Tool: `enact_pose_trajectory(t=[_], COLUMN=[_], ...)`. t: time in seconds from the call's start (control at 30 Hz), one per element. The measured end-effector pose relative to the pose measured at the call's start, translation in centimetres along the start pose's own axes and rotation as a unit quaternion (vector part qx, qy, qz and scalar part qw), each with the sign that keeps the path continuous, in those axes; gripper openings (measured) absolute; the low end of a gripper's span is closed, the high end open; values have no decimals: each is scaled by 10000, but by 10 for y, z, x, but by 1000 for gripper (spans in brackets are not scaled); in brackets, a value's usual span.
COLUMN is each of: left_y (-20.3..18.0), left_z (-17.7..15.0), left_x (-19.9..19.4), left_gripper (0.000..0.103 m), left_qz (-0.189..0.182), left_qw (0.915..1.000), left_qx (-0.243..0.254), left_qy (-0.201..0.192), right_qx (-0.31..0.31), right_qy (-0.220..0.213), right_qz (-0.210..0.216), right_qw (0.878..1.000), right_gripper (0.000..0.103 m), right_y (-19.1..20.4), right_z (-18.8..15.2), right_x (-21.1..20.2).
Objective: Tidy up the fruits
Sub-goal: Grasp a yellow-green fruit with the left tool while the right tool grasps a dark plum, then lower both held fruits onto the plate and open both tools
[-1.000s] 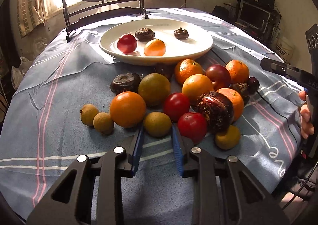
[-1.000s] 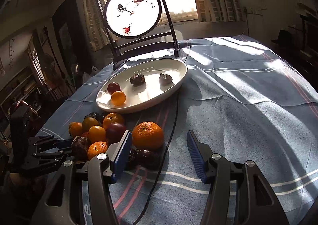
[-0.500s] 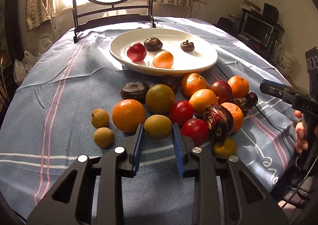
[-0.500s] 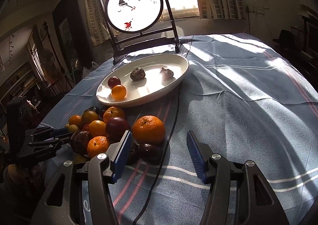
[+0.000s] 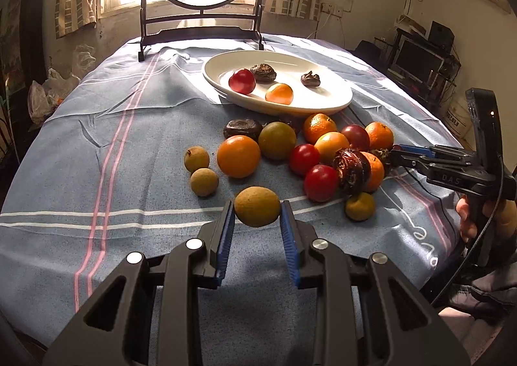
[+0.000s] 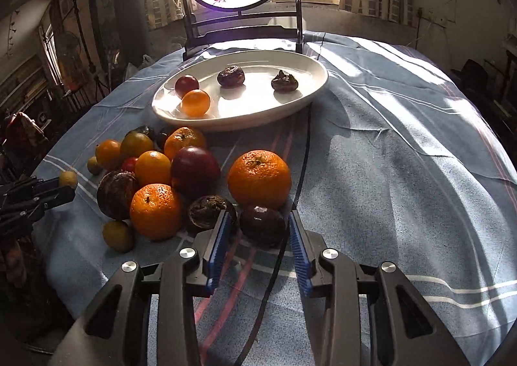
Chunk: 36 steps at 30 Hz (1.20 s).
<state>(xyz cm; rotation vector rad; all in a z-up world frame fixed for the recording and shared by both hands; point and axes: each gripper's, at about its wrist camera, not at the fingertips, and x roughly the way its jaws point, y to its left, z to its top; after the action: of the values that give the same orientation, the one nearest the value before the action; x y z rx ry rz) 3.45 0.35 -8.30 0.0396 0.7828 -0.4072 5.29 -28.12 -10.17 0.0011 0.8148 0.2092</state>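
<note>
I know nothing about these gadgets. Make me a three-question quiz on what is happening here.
1. True or false: the white plate holds four pieces of fruit.
2. What does the left gripper hold? A) a red tomato B) a brown-green round fruit C) nothing
3. Fill in: the right gripper has closed around a small ____ fruit lying on the cloth.

Key: 1 true: red, orange and two dark shrivelled ones. 2 B. 3 dark.

Black angular left gripper [image 5: 257, 230] and right gripper [image 6: 261, 236], blue ribbed pads, silver screws, black cable.
</note>
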Motion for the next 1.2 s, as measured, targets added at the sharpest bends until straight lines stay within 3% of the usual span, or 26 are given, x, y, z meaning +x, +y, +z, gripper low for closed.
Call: enact_pose_trajectory(t=[0.23, 0.47, 0.8, 0.93, 1.2], left_y=[-1, -5, -9, -5, 2], left_z=[7, 52, 129, 139, 103], left_x=[-8, 0, 83, 102, 48], left_gripper=[28, 28, 28, 50, 61], left_qz=[-76, -266, -187, 47, -67], left_qw=[9998, 9987, 9998, 10000, 9997], left_qx=[-20, 22, 30, -34, 50], left_qy=[-191, -430, -39, 80, -210], right_qx=[334, 388, 311, 416, 241], right_qy=[-574, -1028, -482, -534, -792], right_qz=[417, 692, 374, 261, 235], right_qw=[9969, 9915, 9977, 9974, 9963], right_gripper=[29, 29, 29, 41, 41], right_y=[-12, -20, -11, -13, -15], right_z=[-2, 48, 112, 112, 72], right_x=[-35, -53, 28, 34, -7])
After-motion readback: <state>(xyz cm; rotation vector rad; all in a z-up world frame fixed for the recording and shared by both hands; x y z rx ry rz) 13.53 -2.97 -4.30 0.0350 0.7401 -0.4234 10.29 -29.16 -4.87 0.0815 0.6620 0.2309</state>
